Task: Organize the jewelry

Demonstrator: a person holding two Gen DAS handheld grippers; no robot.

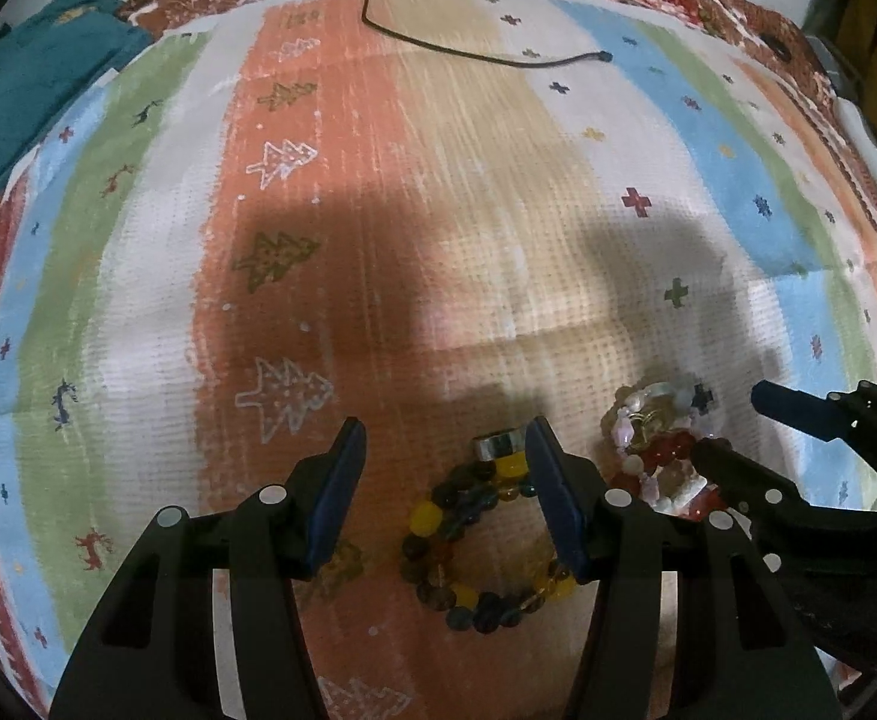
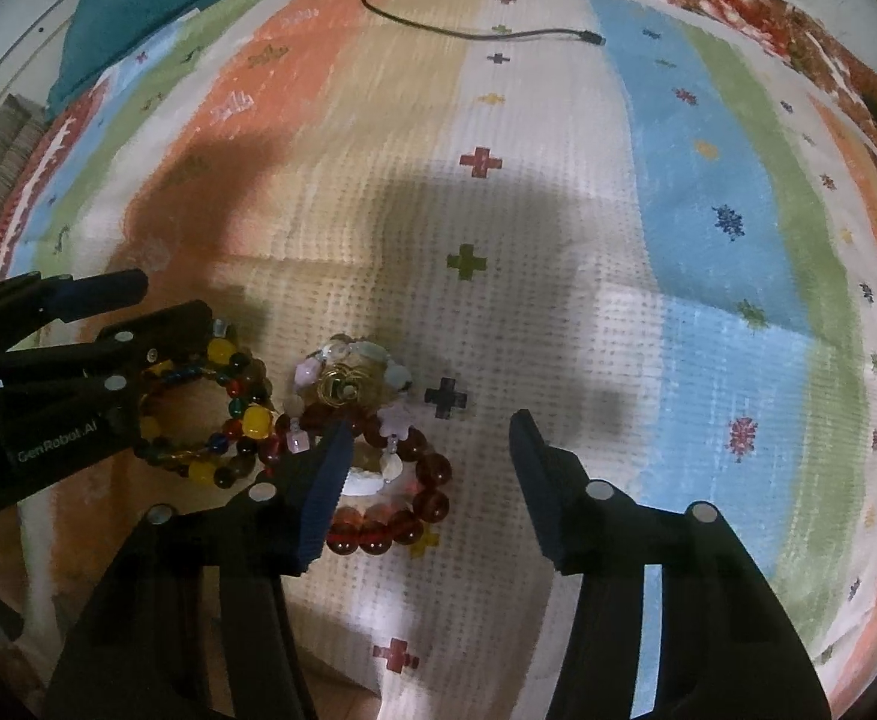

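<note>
A bracelet of yellow and dark beads (image 1: 426,519) lies on the striped cloth between the fingers of my left gripper (image 1: 444,444), close to its right finger; the jaws stand apart and do not press on it. A silver ring (image 1: 498,445) sits at the bracelet's far end. To the right lie a red bead bracelet (image 2: 432,504) and a pale pink and white bracelet (image 2: 312,369) with a gold wire piece (image 2: 336,387). My right gripper (image 2: 429,426) is open over them, its left finger covering part of the red beads. It also shows in the left wrist view as the right gripper (image 1: 732,426).
The striped cloth mat (image 1: 438,180) covers the surface, with a patterned brown cloth beyond it. A black cable (image 1: 468,54) lies across the far part. A teal cloth (image 1: 30,90) sits at the far left. The left gripper (image 2: 168,300) reaches in beside the yellow bracelet (image 2: 222,414).
</note>
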